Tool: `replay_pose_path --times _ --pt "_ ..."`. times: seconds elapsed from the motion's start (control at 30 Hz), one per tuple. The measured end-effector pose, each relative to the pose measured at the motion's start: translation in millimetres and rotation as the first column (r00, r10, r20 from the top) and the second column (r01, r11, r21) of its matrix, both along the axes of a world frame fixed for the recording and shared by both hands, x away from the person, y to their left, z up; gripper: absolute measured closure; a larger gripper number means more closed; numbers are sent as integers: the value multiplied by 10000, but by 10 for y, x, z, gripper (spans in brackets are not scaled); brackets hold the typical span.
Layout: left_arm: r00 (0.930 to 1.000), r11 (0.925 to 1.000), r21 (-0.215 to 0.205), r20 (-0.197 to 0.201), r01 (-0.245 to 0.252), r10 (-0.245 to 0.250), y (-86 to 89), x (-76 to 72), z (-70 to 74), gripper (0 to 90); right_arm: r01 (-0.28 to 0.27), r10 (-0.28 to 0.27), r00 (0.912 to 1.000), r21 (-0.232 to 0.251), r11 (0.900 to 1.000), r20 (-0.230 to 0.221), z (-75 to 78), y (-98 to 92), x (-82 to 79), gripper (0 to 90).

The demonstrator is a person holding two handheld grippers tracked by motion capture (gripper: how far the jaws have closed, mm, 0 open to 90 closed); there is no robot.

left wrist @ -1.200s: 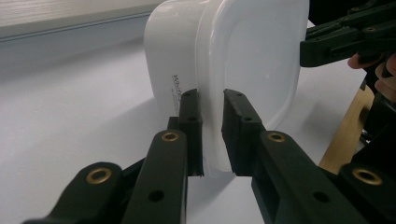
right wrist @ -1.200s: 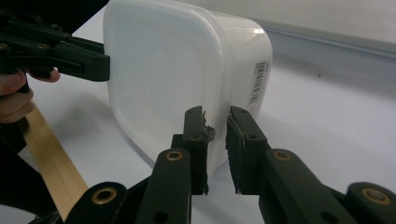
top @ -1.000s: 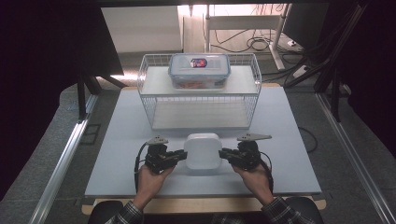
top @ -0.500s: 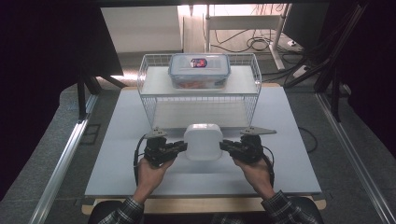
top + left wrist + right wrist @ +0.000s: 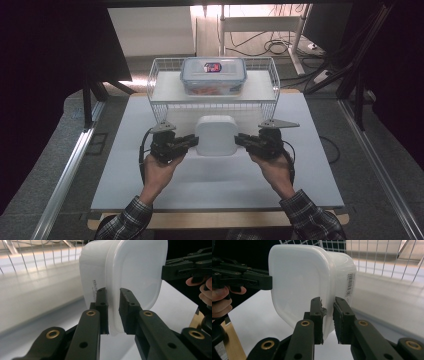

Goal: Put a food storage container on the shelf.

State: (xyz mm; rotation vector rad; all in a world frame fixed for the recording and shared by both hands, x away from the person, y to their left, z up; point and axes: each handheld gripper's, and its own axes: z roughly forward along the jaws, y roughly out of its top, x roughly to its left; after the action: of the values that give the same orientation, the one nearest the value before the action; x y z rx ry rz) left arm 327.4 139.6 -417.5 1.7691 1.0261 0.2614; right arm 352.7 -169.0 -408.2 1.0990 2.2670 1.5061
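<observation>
- High view: a person's two hands carry a white lidded container (image 5: 216,135) between them, the left claw (image 5: 190,142) clamped on its left rim and the right claw (image 5: 241,140) on its right rim. The container sits just in front of a white wire rack (image 5: 159,102) on the pale table (image 5: 210,180). On the rack's top shelf rests a clear food box (image 5: 213,76) with a blue-edged lid; something reddish shows through its wall, but what it is cannot be told. Judged from this, the pick-up is done, and placing the container, likely on or under the rack, is left.
- Left gripper view: the left claw (image 5: 113,308) pinches the rim where the lid meets the tub of the container (image 5: 135,272), which looks to be clear of the table. Its walls are opaque, so the contents cannot be told. The other claw (image 5: 166,271) grips the far edge.
- Right gripper view: the right claw (image 5: 327,315) is clenched on the same rim of the container (image 5: 297,280), beside a barcode label (image 5: 351,285); the rack's wires (image 5: 372,257) stand close behind.
</observation>
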Motion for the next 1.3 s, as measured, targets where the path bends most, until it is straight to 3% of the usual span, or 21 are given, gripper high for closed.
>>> replay_pose_path --times 0.53,0.73,1.3 --pt "9969 10000 28 786 -31 28 27 207 547 789 74 -82 9972 122 9999 742 504 35 196 777" --pt "9961 9999 -105 878 -60 69 52 262 688 789 88 -101 9954 139 9999 952 666 52 248 777" --pt "9919 9996 -247 1254 -151 181 129 516 1295 789 163 -245 9898 594 9981 1404 1286 130 513 777"
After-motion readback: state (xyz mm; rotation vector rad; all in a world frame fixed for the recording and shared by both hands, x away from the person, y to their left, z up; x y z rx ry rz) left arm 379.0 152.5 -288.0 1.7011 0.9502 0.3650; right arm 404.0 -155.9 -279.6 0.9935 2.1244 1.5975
